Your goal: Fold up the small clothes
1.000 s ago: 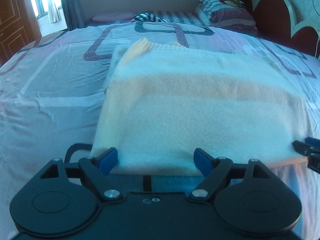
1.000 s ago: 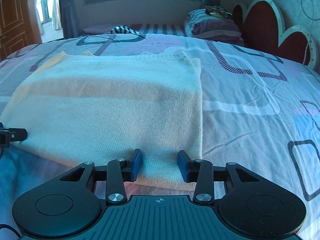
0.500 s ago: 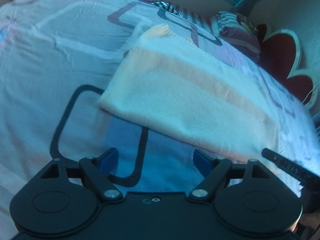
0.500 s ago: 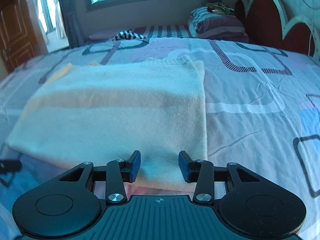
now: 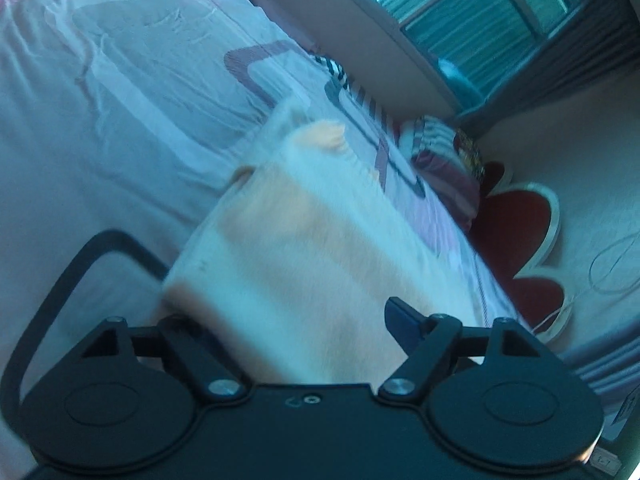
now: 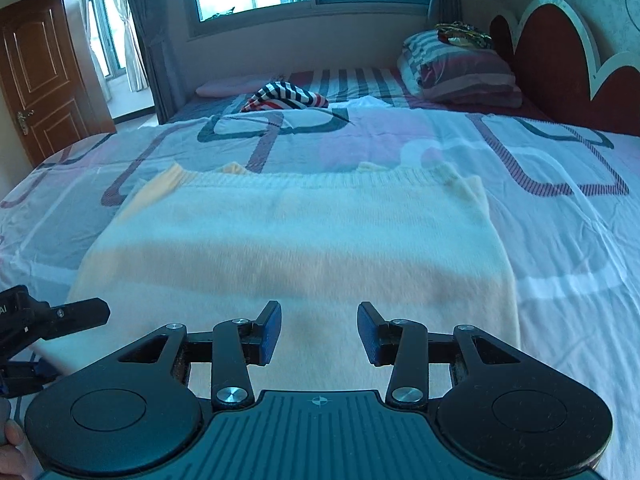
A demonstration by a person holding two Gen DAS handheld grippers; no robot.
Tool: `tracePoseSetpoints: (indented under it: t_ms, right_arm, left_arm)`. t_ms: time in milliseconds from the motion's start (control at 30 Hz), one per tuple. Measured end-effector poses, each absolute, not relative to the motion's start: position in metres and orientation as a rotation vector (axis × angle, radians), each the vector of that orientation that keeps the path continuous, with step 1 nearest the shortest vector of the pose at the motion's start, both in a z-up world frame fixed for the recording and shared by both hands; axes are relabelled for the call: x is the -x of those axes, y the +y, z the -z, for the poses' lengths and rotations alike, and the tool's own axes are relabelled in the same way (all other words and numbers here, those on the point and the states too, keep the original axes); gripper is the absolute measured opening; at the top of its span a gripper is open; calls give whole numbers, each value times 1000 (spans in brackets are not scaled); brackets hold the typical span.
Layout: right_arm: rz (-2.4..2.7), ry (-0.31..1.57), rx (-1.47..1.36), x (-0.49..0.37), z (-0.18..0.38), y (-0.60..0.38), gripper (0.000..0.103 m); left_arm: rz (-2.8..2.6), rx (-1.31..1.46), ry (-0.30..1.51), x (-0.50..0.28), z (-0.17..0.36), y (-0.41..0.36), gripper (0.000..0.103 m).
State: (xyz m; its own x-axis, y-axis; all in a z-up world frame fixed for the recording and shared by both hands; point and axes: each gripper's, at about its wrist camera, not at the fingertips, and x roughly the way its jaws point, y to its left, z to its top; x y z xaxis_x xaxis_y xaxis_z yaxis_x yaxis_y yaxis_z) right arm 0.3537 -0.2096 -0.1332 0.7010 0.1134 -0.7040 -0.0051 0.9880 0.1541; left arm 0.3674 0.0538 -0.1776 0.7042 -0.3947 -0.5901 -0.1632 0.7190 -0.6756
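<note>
A folded cream sweater with pale orange stripes (image 6: 296, 248) lies flat on the bed. My right gripper (image 6: 319, 332) is open, its blue pads over the sweater's near edge. My left gripper (image 5: 296, 320) is open and rolled on its side at the sweater's left edge (image 5: 288, 248). The cloth runs between its jaws and hides the left pad; the right blue pad (image 5: 402, 322) shows. The view is blurred, so I cannot tell whether the cloth is lifted. The left gripper also shows at the left edge of the right wrist view (image 6: 60, 316).
The bed has a pale patterned sheet (image 6: 560, 208). A striped garment (image 6: 286, 96) and a striped pillow stack (image 6: 460, 68) lie at the far end by the red headboard (image 6: 548, 52). A door (image 6: 44, 76) stands at far left.
My left gripper has swung left, rolled onto its side and slid onto the sweater's left edge. My right gripper has stayed open at the near edge and risen slightly.
</note>
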Motion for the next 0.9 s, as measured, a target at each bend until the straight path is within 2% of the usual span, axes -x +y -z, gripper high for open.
tracePoseSetpoints:
  t_ms: [100,167,200,233,267,333,367,667,900]
  right_arm:
    - [-61,778,-131,-372,132,-204,42]
    - [-55,765,-118,-383,133,-199,42]
    - [-53,764,-113,-388,135,-197,42]
    - [-54,766,-106,-393,137,-195,42]
    - [-53,772,-93,-396,141,-192,42]
    - [-43,816,-47,-402,156,-186,42]
    - [-50,830,-42,-402,164,-186,43]
    - [-64,766,54,-395,181,-178,45]
    - [-75,770,-88,-394,164,-203,45]
  left_arm:
    - [132,823,767,-379,182,59,69]
    - [121,843,756,-384,186,62,56]
    - [116,853,752,-386,188,63,53]
    - [112,863,750,-386,189,65,45]
    - [105,868,749,-386,191,66,31]
    - [89,879,759,-388,195,69,12]
    - [84,881,759,-388,196,71,8]
    - [146,680,674,-383,151,49,6]
    - [350,408,600,-387,95,-20,6]
